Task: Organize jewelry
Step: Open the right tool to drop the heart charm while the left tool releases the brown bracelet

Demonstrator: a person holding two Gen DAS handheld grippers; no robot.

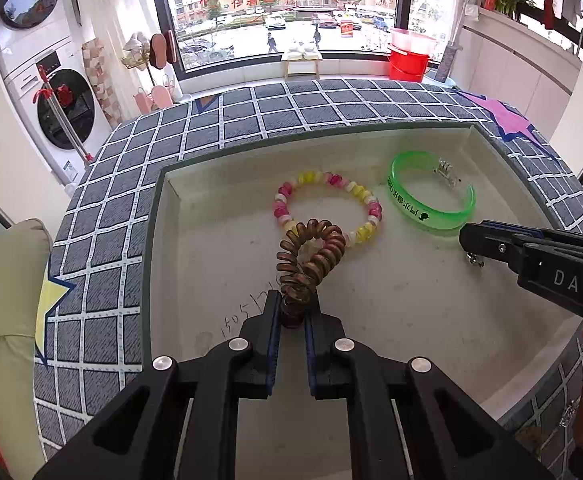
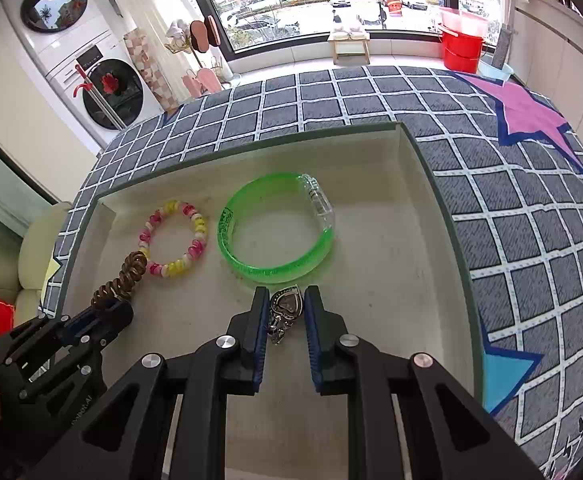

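Observation:
A shallow cream tray [image 1: 163, 264] [image 2: 431, 208] lies on the checked table. In it lie a pink-and-yellow bead bracelet [image 1: 327, 204] [image 2: 173, 238] and a green translucent bangle [image 1: 431, 196] [image 2: 275, 228]. My left gripper [image 1: 292, 312] [image 2: 103, 304] is shut on a brown spiral hair tie [image 1: 309, 260] [image 2: 125, 276], held over the tray near the bead bracelet. My right gripper [image 2: 286, 308] [image 1: 471, 240] is shut on a silver heart pendant [image 2: 285, 308] just in front of the bangle; part of it [image 1: 474, 259] hangs below the fingers in the left wrist view.
The grey checked tablecloth [image 1: 251, 120] [image 2: 511, 220] with coloured stars surrounds the tray. Beyond the table are a washer stack [image 1: 51, 92], a red bucket [image 1: 407, 60], a stool and a large window. A cream sofa [image 1: 7, 288] is at the left.

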